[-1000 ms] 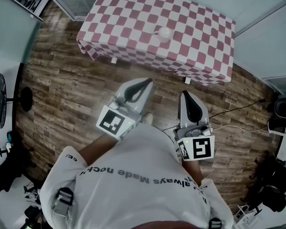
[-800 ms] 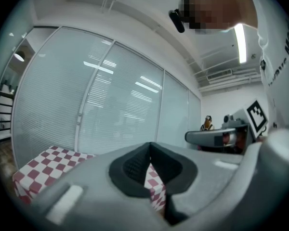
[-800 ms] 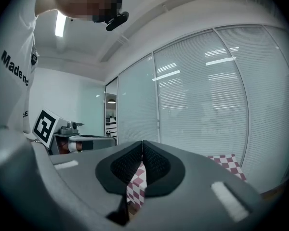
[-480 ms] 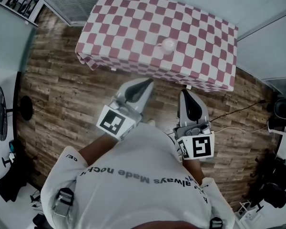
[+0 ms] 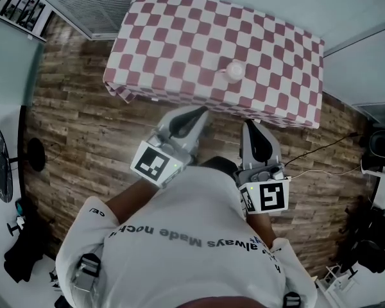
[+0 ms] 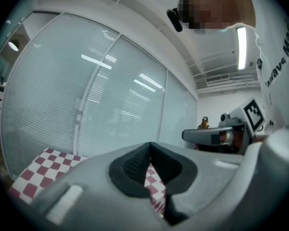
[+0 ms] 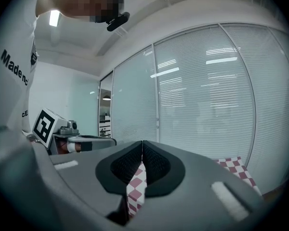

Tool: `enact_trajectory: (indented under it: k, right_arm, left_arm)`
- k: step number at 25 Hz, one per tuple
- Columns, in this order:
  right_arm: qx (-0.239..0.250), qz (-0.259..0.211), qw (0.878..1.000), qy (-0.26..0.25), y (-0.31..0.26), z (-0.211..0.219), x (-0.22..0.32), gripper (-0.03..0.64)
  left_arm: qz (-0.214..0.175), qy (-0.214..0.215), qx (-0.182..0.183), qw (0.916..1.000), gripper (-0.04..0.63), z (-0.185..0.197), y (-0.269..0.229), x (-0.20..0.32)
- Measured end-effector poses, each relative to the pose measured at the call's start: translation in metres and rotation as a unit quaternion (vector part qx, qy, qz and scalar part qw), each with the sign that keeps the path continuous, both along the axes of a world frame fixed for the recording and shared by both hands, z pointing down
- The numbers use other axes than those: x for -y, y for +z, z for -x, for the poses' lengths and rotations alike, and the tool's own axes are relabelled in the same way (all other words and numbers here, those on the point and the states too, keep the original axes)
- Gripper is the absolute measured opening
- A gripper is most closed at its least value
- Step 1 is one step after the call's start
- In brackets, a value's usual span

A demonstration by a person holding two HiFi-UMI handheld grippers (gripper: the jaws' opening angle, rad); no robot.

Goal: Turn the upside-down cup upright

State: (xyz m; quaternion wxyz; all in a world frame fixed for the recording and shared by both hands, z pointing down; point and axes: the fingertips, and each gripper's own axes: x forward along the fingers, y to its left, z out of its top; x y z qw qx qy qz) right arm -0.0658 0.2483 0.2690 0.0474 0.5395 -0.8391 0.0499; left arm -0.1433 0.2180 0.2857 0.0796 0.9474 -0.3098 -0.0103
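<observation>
A wooden floor (image 5: 83, 127) fills the left and middle of the head view. At twelve o'clock a table (image 5: 179, 37) under a red-and-white checked cloth stands against glass walls (image 6: 111, 95) with blinds behind them.

The left gripper (image 5: 202, 111) is held low in front of the person's chest and points toward one o'clock. Its jaws are pressed together with nothing between them. The cup (image 5: 235, 71), small and pale, sits on the cloth right of centre, close to the table's near edge. It lies at about one o'clock from the left gripper and well apart from it. It is too small here to tell which way up it stands.

The right gripper (image 5: 249, 126) aims at twelve o'clock, with the cup just left of that line. Its jaws also meet on nothing.

Both tools seem carried level and closed simply for the approach, since neither is yet over the table.
</observation>
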Motion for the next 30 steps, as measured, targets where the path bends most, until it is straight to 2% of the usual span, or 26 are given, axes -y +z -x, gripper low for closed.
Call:
enact_trajectory:
  k: [9, 14, 17, 27, 30]
  right_arm:
    - [-0.007, 0.01, 1.0, 0.011, 0.005, -0.001, 0.026, 0.003]
    - [-0.008, 0.004, 1.0, 0.01, 0.004, -0.005, 0.043, 0.003]
    - [-0.007, 0.004, 1.0, 0.01, 0.005, -0.013, 0.054, 0.003]
    - [0.003, 0.011, 1.0, 0.013, 0.013, -0.079, 0.115, 0.003]
    - [0.005, 0.01, 1.0, 0.01, 0.015, -0.102, 0.136, 0.003]
  left_arm:
    - [0.009, 0.01, 0.003, 0.9999, 0.005, 0.002, 0.008, 0.028]
    - [0.012, 0.007, -0.008, 0.9999, 0.005, -0.003, 0.002, 0.045]
    - [0.001, 0.01, 0.001, 1.0, 0.005, -0.009, 0.004, 0.057]
    - [-0.001, 0.013, 0.018, 0.9997, 0.005, -0.073, 0.01, 0.12]
    - [0.006, 0.006, 0.014, 0.9999, 0.005, -0.095, 0.01, 0.142]
